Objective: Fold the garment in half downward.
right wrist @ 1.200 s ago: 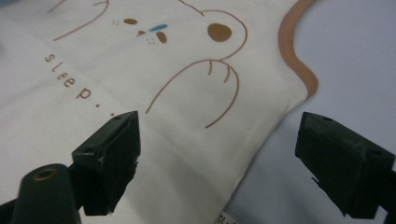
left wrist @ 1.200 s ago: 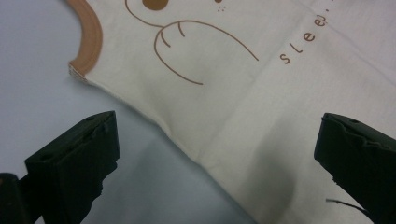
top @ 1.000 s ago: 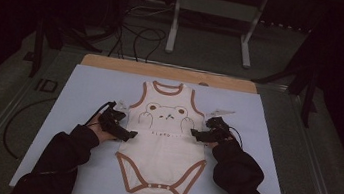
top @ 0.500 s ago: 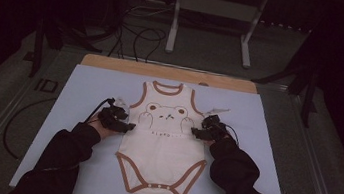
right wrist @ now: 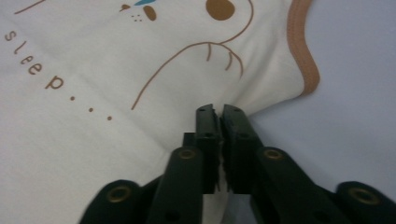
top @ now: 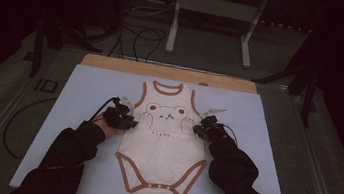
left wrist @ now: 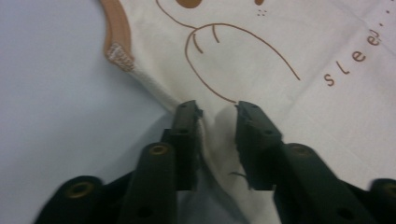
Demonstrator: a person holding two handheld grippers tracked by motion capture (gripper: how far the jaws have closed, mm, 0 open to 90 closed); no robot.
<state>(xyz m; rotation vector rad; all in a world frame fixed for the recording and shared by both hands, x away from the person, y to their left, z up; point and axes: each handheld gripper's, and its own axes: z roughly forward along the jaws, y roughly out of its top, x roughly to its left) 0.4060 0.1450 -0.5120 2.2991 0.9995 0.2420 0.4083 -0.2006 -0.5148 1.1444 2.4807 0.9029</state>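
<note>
Both side seams of cream cotton baby bodysuit with brown trim (top: 162, 146) gathered. Right gripper (right wrist: 219, 111): jaws just closed, clamped on fabric fold. Left gripper (left wrist: 215, 109): jaws closing, part-open, fold between. Lift and fold pending.

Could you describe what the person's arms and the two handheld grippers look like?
Both forearms wear dark, loose long sleeves. The left gripper and right gripper are matt black, each with two blocky, flat-tipped jaws on arms fastened by brass-coloured rivets. A thin black cable trails from the left gripper.
</note>
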